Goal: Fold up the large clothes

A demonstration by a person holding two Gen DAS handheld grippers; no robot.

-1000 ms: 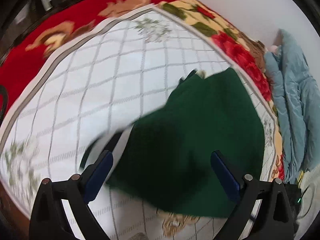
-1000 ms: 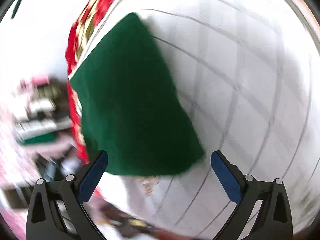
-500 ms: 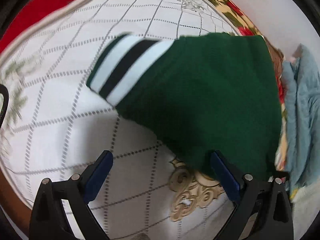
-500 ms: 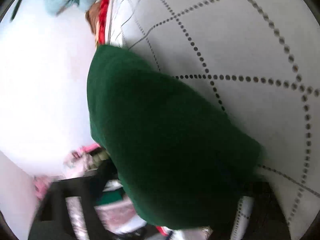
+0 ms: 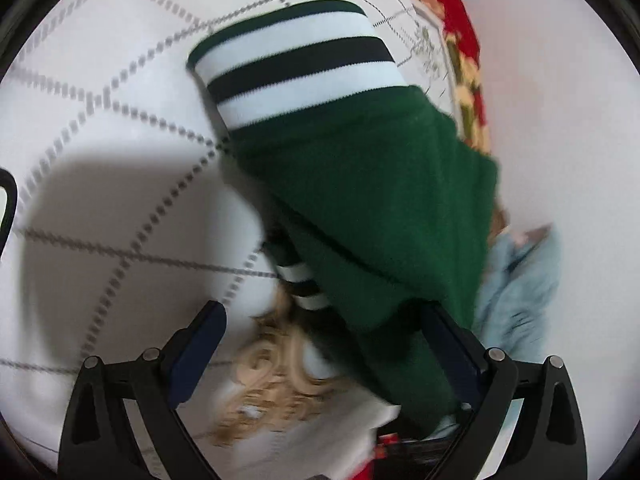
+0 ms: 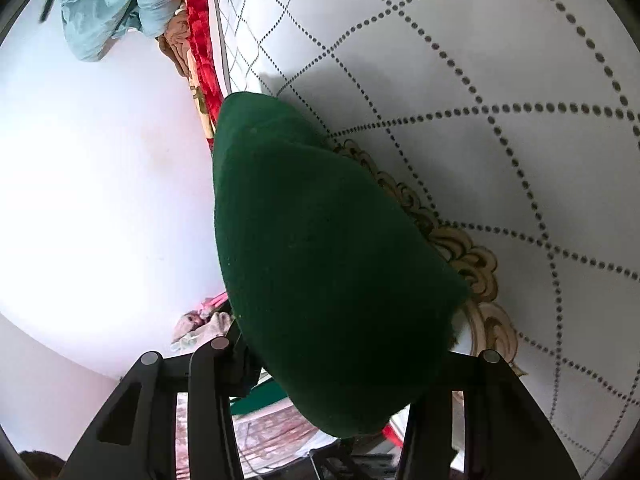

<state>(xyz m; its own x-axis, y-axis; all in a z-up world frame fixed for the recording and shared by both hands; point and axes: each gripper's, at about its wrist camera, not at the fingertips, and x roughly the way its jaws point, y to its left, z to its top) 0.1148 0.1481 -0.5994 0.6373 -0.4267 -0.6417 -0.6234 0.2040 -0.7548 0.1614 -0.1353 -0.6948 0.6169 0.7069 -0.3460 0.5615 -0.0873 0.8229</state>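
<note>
A folded sweater [image 5: 380, 208] lies on a quilted bedspread [image 5: 120, 184], near its edge, cuffed end [image 5: 296, 64] farthest from the left tongs [image 5: 320, 344]. Beyond that edge (off the bedspread) sits a heap of cloth [image 5: 520, 288].

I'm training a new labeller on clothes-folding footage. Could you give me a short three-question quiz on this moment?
1. The green sweater has a cuff with stripes of which colours? A) red and yellow B) white and dark C) blue and pink
2. True or false: the left tongs are clamped shut on the cuff.
3. What pattern runs across the white bed cover?
Key: 1 B. 2 False: they stand open. 3 A grid of dotted diamonds.
</note>
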